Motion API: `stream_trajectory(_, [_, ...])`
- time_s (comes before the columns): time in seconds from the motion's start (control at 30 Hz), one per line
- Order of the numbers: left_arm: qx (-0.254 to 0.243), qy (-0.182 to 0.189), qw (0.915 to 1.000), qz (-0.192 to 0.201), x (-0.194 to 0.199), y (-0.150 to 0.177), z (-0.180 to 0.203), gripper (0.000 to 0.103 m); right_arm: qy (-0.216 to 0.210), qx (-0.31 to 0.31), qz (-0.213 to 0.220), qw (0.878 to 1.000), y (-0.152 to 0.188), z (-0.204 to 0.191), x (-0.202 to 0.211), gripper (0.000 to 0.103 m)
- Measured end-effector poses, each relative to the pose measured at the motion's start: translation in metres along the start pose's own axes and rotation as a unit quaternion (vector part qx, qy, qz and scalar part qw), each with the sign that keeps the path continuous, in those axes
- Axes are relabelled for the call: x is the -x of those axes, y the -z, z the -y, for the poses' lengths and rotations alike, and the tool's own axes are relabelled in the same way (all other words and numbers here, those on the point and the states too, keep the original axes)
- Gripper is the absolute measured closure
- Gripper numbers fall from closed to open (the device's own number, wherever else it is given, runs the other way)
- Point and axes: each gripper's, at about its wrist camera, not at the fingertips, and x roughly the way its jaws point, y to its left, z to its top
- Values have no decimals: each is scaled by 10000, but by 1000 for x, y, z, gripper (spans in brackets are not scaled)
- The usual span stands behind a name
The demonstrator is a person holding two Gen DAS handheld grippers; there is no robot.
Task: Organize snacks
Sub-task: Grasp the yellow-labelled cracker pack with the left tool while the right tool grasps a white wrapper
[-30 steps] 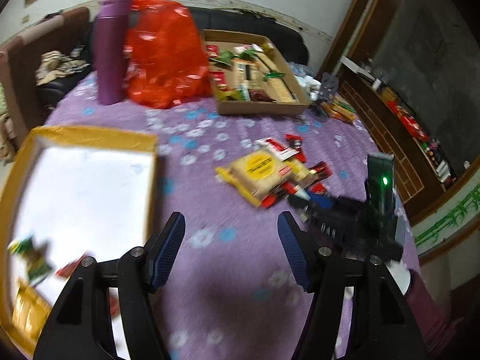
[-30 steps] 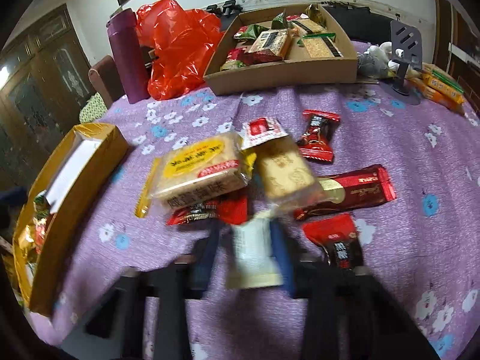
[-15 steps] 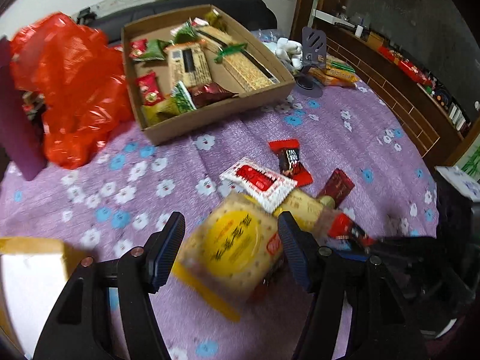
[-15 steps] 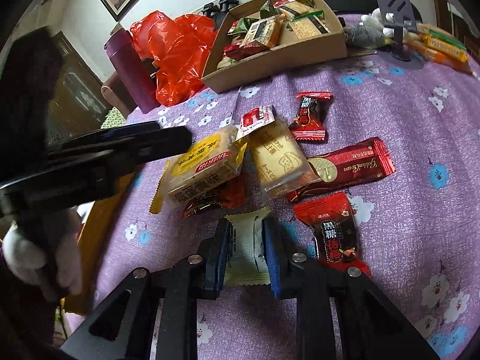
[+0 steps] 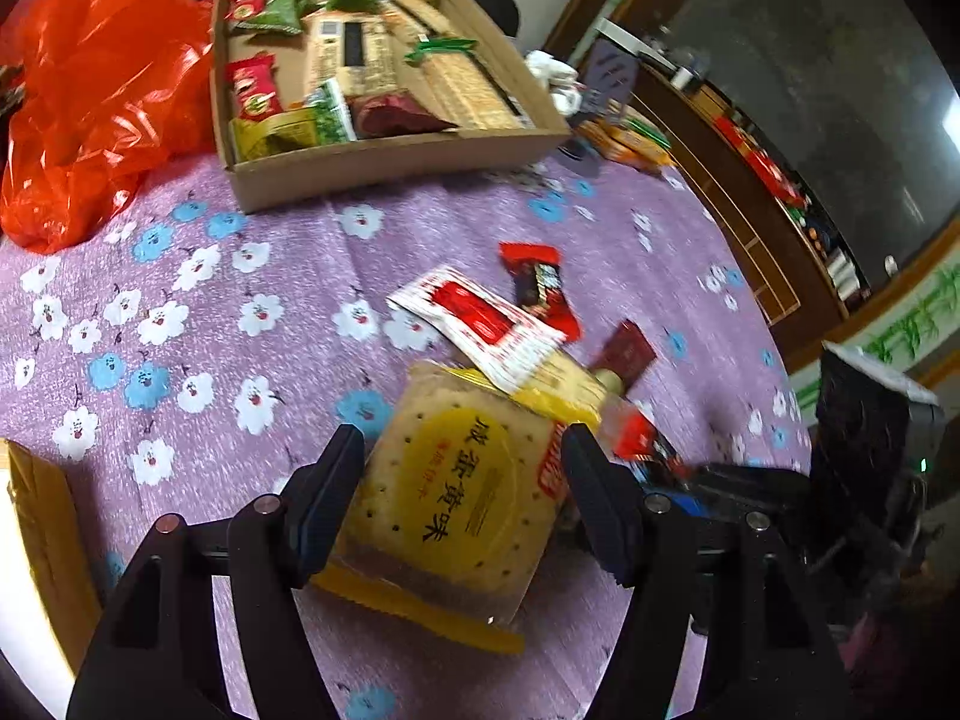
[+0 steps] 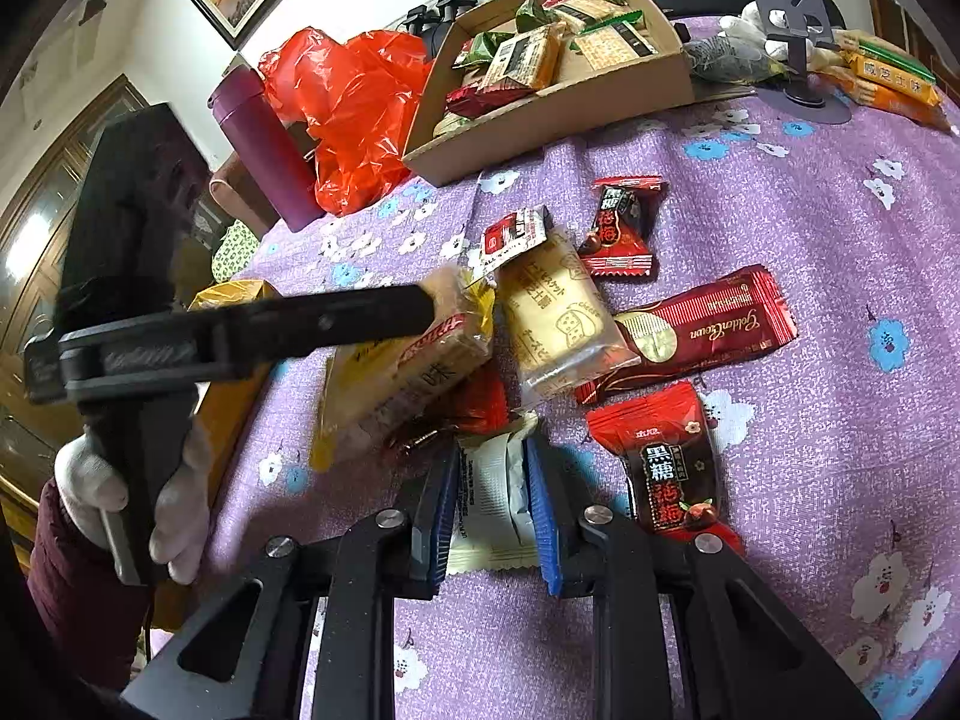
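Note:
Loose snacks lie on the purple flowered tablecloth (image 5: 252, 264). My left gripper (image 5: 465, 492) is open, its fingers on either side of a yellow cracker pack (image 5: 462, 498), which also shows in the right wrist view (image 6: 408, 372). My right gripper (image 6: 495, 504) is shut on a small white packet (image 6: 495, 501). Beside it lie a red brown-sugar candy (image 6: 666, 456), a long dark-red bar (image 6: 696, 330), a pale biscuit pack (image 6: 558, 324), a small red-white packet (image 6: 513, 237) and a red plum candy (image 6: 618, 228).
A cardboard tray (image 5: 384, 162) full of snacks stands at the back, also in the right wrist view (image 6: 564, 96). A red plastic bag (image 5: 90, 96) and a purple flask (image 6: 264, 150) stand left of it. A yellow box (image 5: 42, 534) sits at the left edge. A phone stand (image 6: 798, 42) and orange packs (image 6: 888, 81) are at the back right.
My left gripper swung from the yellow box over to the snack pile and now straddles the yellow cracker pack. My right gripper has closed on the white packet.

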Motion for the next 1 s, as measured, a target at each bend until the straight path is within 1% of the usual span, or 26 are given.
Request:
stream_trajectory(0.07, [-141, -66, 9999, 22, 2, 1, 8, 36, 0, 4, 3, 10000, 0, 0, 0, 79])
stream_trajectory(0.23, [-280, -116, 9995, 92, 3, 1, 16, 35, 3, 5, 2, 10000, 0, -2, 0, 79])
stream_trajectory(0.3, [-374, -276, 9989, 65, 0, 1, 19, 31, 5, 0, 1, 10000, 0, -2, 0, 79])
stream_trajectory(0.4, [-609, -644, 9961, -23, -8, 3, 23, 28, 4, -2, 3, 10000, 0, -2, 0, 79])
stream_trajectory(0.53, [-633, -912, 9935, -267, -21, 9, 22, 26, 10, 2, 6, 10000, 0, -2, 1, 79])
stream_trajectory(0.6, [-558, -945, 9937, -235, -21, 9, 22, 24, 21, 22, 14, 10000, 0, -3, 0, 79])
stream_trajectory(0.63, [-500, -1002, 9934, -229, -21, 8, 22, 25, 22, 19, 7, 10000, 0, -3, 0, 79])
stream_trajectory(0.67, [-487, -1069, 9929, -180, -20, 9, 24, 30, 29, 23, 11, 10000, -1, -4, 0, 79])
stream_trajectory(0.7, [-524, -1202, 9913, -127, -19, 9, 26, 33, 43, 37, 15, 10000, 0, -5, 0, 79])
stream_trajectory(0.77, [-585, -1442, 9878, -43, -17, 13, 34, 34, 79, 72, 16, 9999, 0, -6, 0, 79])
stream_trajectory(0.83, [-574, -1561, 9861, 57, -13, 19, 38, 34, 147, 138, 15, 9998, 1, -10, 1, 79])
stream_trajectory(0.9, [-453, -1557, 9866, 171, -6, 24, 38, 34, 118, 190, -8, 9997, 1, -13, 2, 80])
stream_trajectory(1.0, [-197, -1484, 9880, 382, 16, 35, 32, 34, 15, 289, 4, 9996, 1, -21, 3, 81])
